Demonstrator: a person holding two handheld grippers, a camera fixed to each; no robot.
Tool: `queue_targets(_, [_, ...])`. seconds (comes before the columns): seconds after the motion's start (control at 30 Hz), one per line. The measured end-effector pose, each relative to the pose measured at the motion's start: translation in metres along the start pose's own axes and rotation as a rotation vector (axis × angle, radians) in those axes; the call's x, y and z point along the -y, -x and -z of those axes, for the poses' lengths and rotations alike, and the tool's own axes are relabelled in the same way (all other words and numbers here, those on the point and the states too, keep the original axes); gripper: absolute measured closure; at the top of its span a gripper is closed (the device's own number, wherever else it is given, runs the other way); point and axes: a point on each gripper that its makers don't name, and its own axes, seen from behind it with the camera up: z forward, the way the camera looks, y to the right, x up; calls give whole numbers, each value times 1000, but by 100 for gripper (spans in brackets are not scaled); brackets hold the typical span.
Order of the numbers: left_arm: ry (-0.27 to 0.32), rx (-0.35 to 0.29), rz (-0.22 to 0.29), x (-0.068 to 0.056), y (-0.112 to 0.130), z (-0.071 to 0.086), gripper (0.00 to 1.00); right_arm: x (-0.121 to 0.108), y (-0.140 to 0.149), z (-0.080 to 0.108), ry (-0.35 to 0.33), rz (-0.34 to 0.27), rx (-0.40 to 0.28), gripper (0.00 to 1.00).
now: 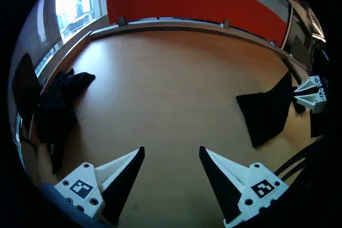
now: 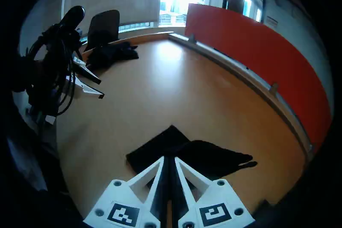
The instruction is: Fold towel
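A pale wood table with a smooth, faintly glossy top takes up most of the left gripper view. The left gripper reaches in from the lower edge. Its two wedge-shaped fingers are white plastic with black inner faces, and they stand wide apart with bare wood between them. Each finger base carries a square black-and-white marker.

At the table's right side lies the towel, a matte black cloth. Most of it rests flat on the wood, but one corner rises to a sharp peak where the right gripper grips it. In the right gripper view, the right gripper points forward with its fingers drawn almost together. They pinch the near edge of the towel, which spreads beyond them as a flat, angular shape with one narrow tail trailing to the right.

A loose, rumpled heap of black cloth sits at the table's far left edge, well apart from the towel. A dark chair stands just behind it. A smooth red panel runs along the back edge of the table, beside a bright window. The right gripper view also shows the left gripper over the table's left side, fingers spread, with black cables looped behind it.
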Motion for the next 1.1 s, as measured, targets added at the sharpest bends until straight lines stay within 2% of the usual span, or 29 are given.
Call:
queue_targets(0.2, [-11, 0, 10, 6, 3, 3, 6, 17, 4, -14, -38, -2, 15, 95])
queue_targets(0.53, [-24, 9, 20, 15, 11, 6, 6, 42, 29, -41, -99, -32, 76, 93])
queue_targets(0.57, [-25, 9, 21, 15, 12, 6, 6, 44, 31, -42, -105, -34, 81, 86])
queue_targets(0.73, [-32, 10, 18, 17, 13, 7, 6, 43, 38, -44, -96, -48, 100, 24])
queue_targets(0.77, [-33, 10, 18, 18, 13, 7, 6, 42, 39, -44, -90, -51, 102, 18])
queue_targets(0.83, [-33, 9, 17, 17, 13, 7, 6, 39, 39, -42, -81, -61, 99, 16])
queue_targets(1.1, [-29, 6, 17, 15, 12, 7, 6, 31, 42, -37, -65, -88, 93, 15])
